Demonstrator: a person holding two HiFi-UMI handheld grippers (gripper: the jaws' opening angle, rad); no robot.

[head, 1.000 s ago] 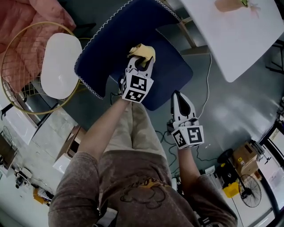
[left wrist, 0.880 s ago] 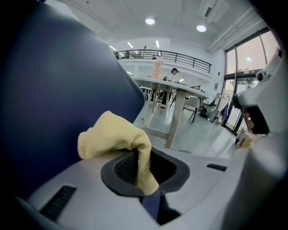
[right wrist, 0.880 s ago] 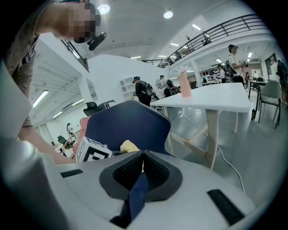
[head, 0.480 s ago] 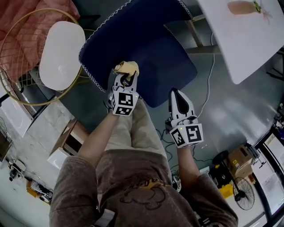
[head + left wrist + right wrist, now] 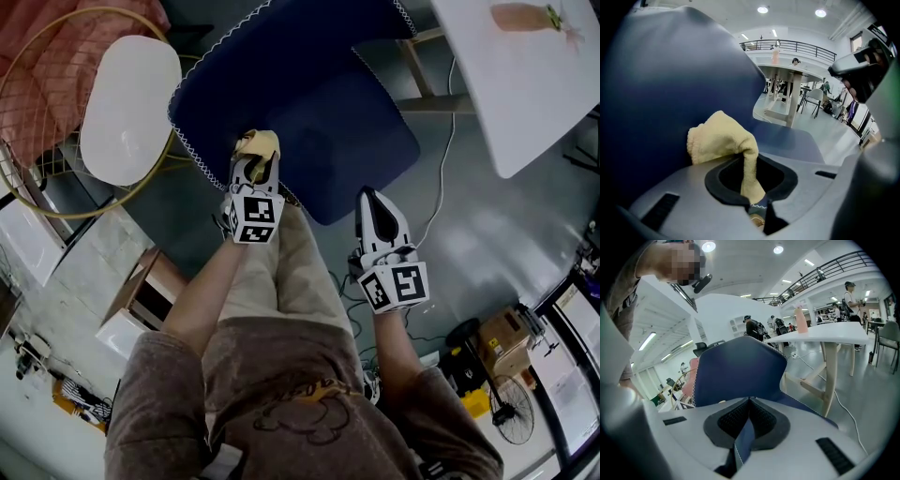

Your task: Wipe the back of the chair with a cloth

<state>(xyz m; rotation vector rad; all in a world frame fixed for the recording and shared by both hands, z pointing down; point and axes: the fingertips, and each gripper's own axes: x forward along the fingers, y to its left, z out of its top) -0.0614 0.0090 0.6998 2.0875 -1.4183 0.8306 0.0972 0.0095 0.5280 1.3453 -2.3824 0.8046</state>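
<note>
The wiping looks under way rather than finished. The left tongs (image 5: 255,161) are clenched on a crumpled pale-yellow terry cloth (image 5: 260,143), which in the head view sits at about 11 o'clock, low on the backrest of the navy-blue upholstered chair with white zigzag-stitched edging (image 5: 309,84). In the left gripper view the cloth (image 5: 722,140) bulges out of the tongs (image 5: 750,187) and lies against the broad navy backrest (image 5: 661,84) at 9 o'clock, with the seat showing past it at 3 o'clock. The right tongs (image 5: 375,202) hold the near edge of the seat at about 2 o'clock. In the right gripper view they (image 5: 749,420) are closed on a fold of the chair's blue fabric (image 5: 736,371), apparently to steady it. The fabric shows no mark that separates wiped from unwiped parts. Judging by where the cloth is, most of the backrest above it is probably left to cover.
</note>
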